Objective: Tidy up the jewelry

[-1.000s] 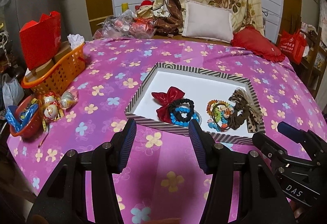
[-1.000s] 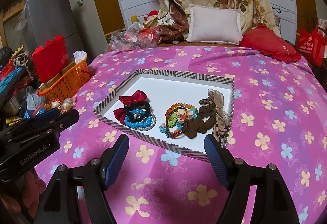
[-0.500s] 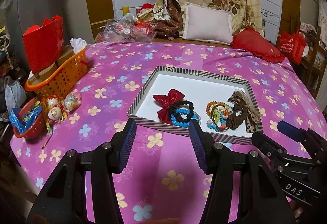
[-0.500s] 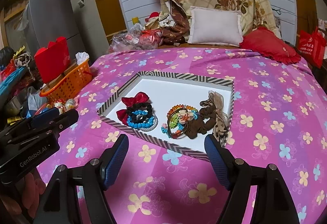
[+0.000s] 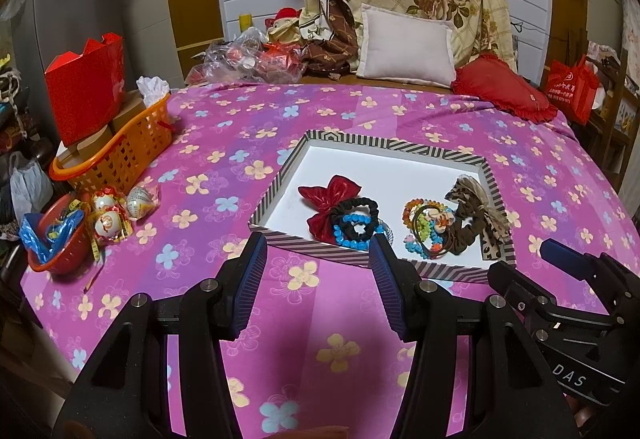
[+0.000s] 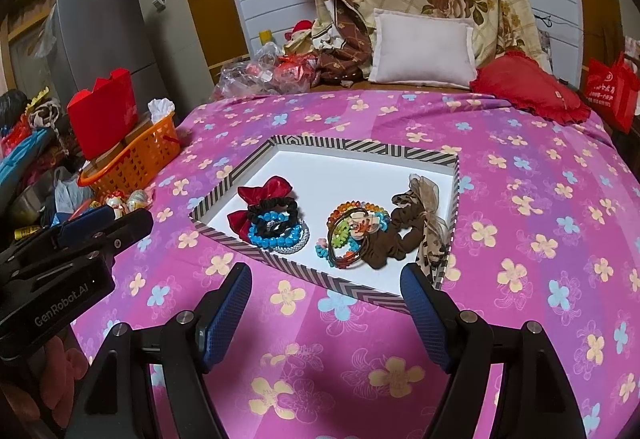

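Jewelry and hair ties lie in two piles inside a striped tray on a floral bedspread; left gripper and right gripper hover before it, jaws apart, empty.

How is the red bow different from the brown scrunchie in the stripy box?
The red bow is shiny red, while the brown scrunchie is dull dark brown. The red bow lies on the left of the stripy box; the brown scrunchie lies on the right. A black scrunchie overlaps the red bow, while the brown scrunchie lies against a spotted sheer ribbon. Both rest on the box's white floor, untouched by either gripper.
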A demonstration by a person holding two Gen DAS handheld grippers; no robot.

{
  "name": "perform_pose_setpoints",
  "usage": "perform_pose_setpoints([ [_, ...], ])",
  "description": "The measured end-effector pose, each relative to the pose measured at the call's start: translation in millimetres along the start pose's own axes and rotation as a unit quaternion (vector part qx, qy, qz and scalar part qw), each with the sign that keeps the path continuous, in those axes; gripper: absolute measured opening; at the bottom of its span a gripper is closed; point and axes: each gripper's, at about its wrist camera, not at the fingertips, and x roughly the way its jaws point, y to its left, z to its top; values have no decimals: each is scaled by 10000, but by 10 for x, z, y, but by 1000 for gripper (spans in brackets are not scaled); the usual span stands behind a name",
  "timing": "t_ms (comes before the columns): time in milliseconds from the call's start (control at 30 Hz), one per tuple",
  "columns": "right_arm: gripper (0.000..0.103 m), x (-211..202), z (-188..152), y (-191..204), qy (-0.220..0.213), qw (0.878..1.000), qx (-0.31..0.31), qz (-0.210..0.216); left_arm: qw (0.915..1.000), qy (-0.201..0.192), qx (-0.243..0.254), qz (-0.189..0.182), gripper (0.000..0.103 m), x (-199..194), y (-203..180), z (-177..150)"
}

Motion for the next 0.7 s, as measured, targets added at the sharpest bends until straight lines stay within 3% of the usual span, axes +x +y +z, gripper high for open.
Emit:
perform_pose_setpoints([
  [700,75,63,-34,-51,77,10000,47,30,10000,66,22,-8,53,31,33,12],
])
